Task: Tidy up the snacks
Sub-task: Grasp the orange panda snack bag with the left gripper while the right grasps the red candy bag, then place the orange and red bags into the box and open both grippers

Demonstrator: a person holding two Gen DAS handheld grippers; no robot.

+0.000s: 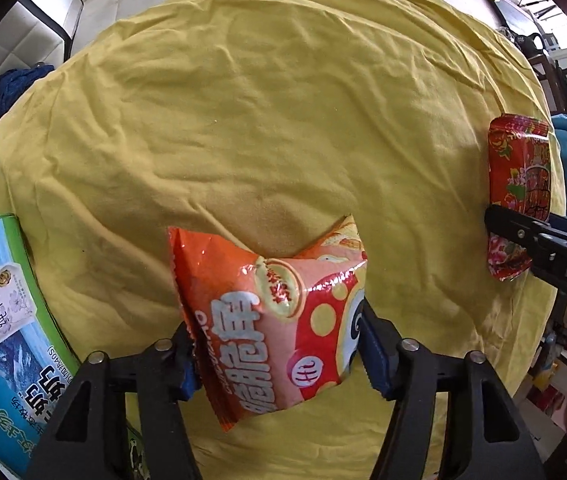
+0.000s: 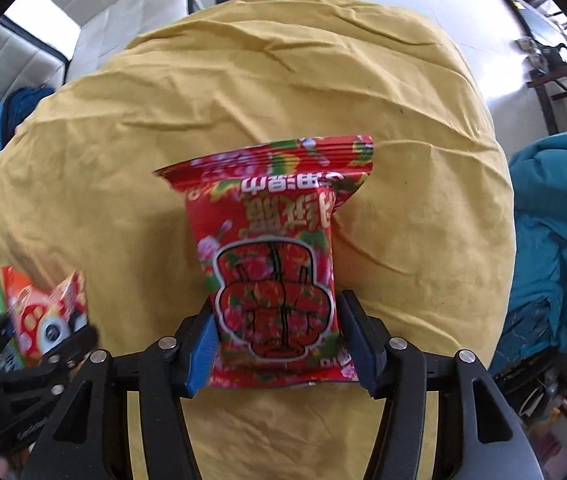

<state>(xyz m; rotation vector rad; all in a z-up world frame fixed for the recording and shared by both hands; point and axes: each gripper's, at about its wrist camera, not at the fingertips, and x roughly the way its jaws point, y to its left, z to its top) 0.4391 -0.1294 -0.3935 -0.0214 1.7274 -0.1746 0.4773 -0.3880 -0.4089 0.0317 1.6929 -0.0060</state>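
My left gripper [image 1: 279, 356] is shut on an orange and pink snack bag [image 1: 271, 316], held over the yellow cloth [image 1: 263, 120]. The same orange bag [image 2: 43, 308] shows at the lower left of the right wrist view, in the left gripper [image 2: 49, 340]. My right gripper [image 2: 279, 348] is shut on a red flowered snack bag [image 2: 271, 264], its blue pads pressing both sides. That red bag [image 1: 517, 184] appears at the right edge of the left wrist view, with the right gripper [image 1: 519, 232] clamped on it.
A green and blue milk carton box [image 1: 7, 320] lies at the cloth's left edge. A teal blanket [image 2: 555, 240] is heaped to the right. A white sofa [image 2: 43, 32] and dark blue knitted fabric [image 1: 11, 84] lie beyond the table.
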